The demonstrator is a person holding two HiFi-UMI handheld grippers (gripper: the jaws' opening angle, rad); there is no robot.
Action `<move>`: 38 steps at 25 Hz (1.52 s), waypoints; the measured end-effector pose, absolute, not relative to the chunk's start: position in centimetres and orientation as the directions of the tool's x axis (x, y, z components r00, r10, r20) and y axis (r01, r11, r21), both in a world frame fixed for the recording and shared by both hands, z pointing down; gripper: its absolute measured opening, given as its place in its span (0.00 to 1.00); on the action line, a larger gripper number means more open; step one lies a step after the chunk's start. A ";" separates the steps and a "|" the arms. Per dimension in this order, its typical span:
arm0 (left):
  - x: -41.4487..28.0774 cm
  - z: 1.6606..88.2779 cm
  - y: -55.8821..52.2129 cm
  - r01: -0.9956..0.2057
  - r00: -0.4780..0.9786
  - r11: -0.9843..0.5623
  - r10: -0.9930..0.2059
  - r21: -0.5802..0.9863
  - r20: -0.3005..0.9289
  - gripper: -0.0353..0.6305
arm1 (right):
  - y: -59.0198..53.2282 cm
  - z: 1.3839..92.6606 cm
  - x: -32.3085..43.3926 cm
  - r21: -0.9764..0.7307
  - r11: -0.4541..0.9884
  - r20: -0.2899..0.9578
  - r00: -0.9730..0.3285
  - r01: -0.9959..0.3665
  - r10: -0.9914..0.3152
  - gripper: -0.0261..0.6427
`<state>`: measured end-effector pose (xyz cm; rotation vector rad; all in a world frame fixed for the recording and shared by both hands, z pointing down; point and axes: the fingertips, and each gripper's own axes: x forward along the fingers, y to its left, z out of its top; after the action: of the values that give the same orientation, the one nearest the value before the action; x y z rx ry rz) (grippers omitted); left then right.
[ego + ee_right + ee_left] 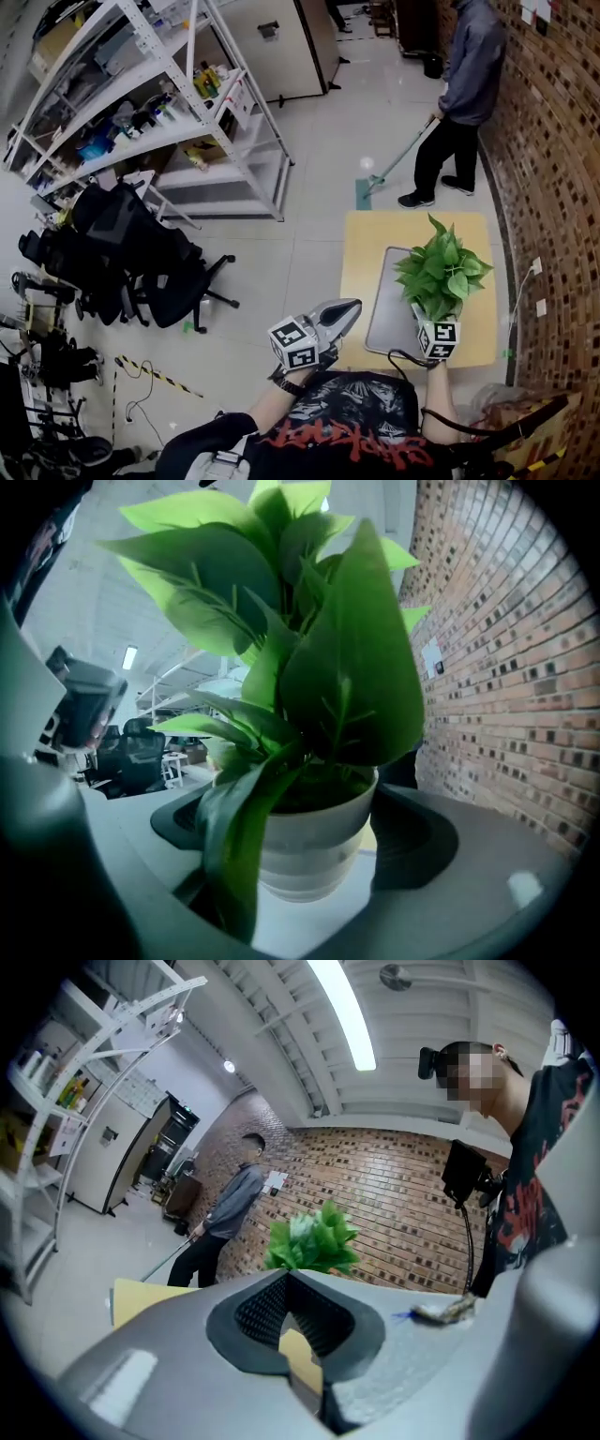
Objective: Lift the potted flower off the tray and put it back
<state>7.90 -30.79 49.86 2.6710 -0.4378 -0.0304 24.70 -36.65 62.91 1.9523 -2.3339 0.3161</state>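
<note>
- Green potted flower [441, 274] stands upright over the tray [386, 314], clasped between the jaws of the right gripper [309, 850] (base contact unclear).
- Left gripper [352, 307], clenched and empty, hangs beside the tray, farther from the pot.

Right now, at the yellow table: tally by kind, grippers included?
grippers: 2, the left gripper and the right gripper
potted flower: 1
tray: 1
total: 4
</note>
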 end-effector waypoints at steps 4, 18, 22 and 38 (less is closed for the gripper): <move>8.2 52.1 -28.7 -0.368 0.928 -0.828 -0.359 0.422 0.105 0.06 | -38.9 71.7 25.3 -0.105 0.213 0.280 -0.234 -0.971 -0.931 0.78; 5.9 55.3 -19.5 -0.507 0.862 -0.727 -0.443 0.463 0.247 0.06 | -43.5 82.1 24.4 -0.121 0.253 0.336 -0.279 -0.960 -0.899 0.79; 6.2 55.4 -17.6 -0.423 0.906 -0.791 -0.377 0.443 0.191 0.06 | -41.9 82.9 23.9 -0.169 0.229 0.393 -0.279 -0.959 -0.876 0.88; -10.2 53.8 -0.4 -0.109 0.988 -0.853 -0.148 0.511 -0.036 0.06 | -4.4 62.4 3.6 -0.286 0.132 0.158 -0.183 -0.949 -0.970 0.04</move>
<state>-10.23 -0.43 53.77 2.6015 -0.1805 -0.1002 3.59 -4.39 62.36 2.0487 -2.4125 0.5207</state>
